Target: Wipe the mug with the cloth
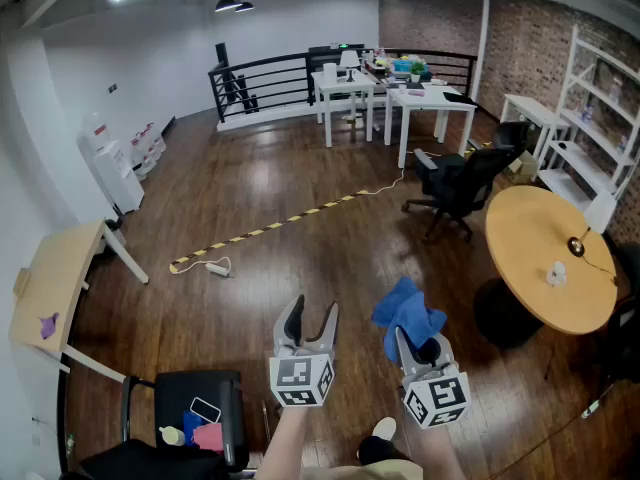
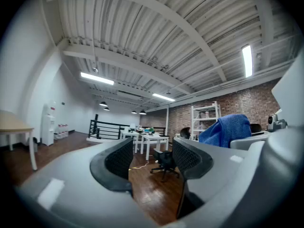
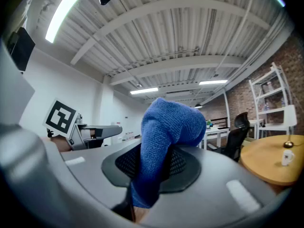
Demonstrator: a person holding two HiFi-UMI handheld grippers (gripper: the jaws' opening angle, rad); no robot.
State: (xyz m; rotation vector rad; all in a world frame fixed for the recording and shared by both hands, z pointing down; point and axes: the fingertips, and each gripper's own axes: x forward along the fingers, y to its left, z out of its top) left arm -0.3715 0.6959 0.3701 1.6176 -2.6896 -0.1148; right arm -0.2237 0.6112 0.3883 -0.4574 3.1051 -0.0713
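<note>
My right gripper (image 1: 418, 346) is shut on a blue cloth (image 1: 407, 313), which bunches up above its jaws. In the right gripper view the cloth (image 3: 168, 141) hangs pinched between the two dark pads and hides the gap. My left gripper (image 1: 310, 326) is held level beside it, jaws open with nothing between them; the left gripper view shows the open gripper (image 2: 151, 163) and the cloth (image 2: 225, 129) off to its right. A small white mug (image 1: 556, 273) stands on the round wooden table (image 1: 530, 238) far to the right, well away from both grippers. It also shows as the mug (image 3: 286, 158) in the right gripper view.
A black office chair (image 1: 455, 183) stands left of the round table. White tables (image 1: 400, 98) and a black railing are at the back, a white shelf (image 1: 600, 138) on the right, a light desk (image 1: 55, 288) on the left, and a black chair (image 1: 195, 418) holding small items near my feet.
</note>
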